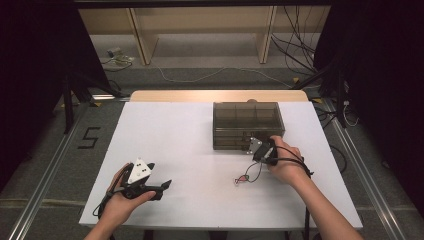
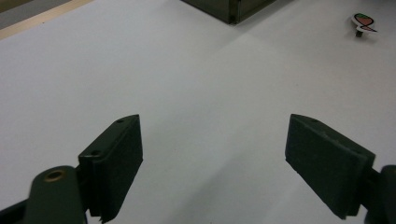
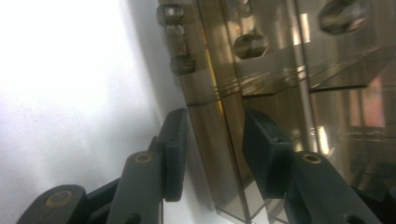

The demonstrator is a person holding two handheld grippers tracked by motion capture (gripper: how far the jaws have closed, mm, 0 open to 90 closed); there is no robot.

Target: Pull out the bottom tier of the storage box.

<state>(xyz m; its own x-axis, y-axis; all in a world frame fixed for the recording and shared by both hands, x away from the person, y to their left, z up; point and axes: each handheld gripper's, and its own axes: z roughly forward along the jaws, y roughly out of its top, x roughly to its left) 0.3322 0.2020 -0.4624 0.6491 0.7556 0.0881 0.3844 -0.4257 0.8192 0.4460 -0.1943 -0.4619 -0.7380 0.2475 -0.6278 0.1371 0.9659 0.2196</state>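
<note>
A smoky brown, see-through plastic drawer box (image 1: 248,125) stands on the far right part of the white table (image 1: 190,150), its top split into three compartments and its drawer fronts turned toward the person. In the right gripper view those fronts (image 3: 280,70) loom very close, with round clear knobs (image 3: 251,44) on them and the picture turned so that the box's lower edge runs up the frame. The right gripper (image 1: 264,148), a black two-jaw tool with a grey three-cornered plate on top, is held against the front right of the box; in its own view (image 3: 215,149) the jaws stand partly apart with a strip of the drawer front seen between them, and the pads do not appear to press on anything. Just in front of the right hand (image 1: 286,162), a small flat pink and white tag (image 1: 241,179) lies on the table; it also appears far off in the left gripper view (image 2: 364,21). Well apart, at the near left of the table, the left hand (image 1: 122,197) holds the left gripper (image 1: 161,189) low over bare table, its jaws spread wide with nothing between them (image 2: 212,158). Beyond the table are pale wooden shelves (image 1: 200,30) and loose cables (image 1: 300,50) on the floor.
</note>
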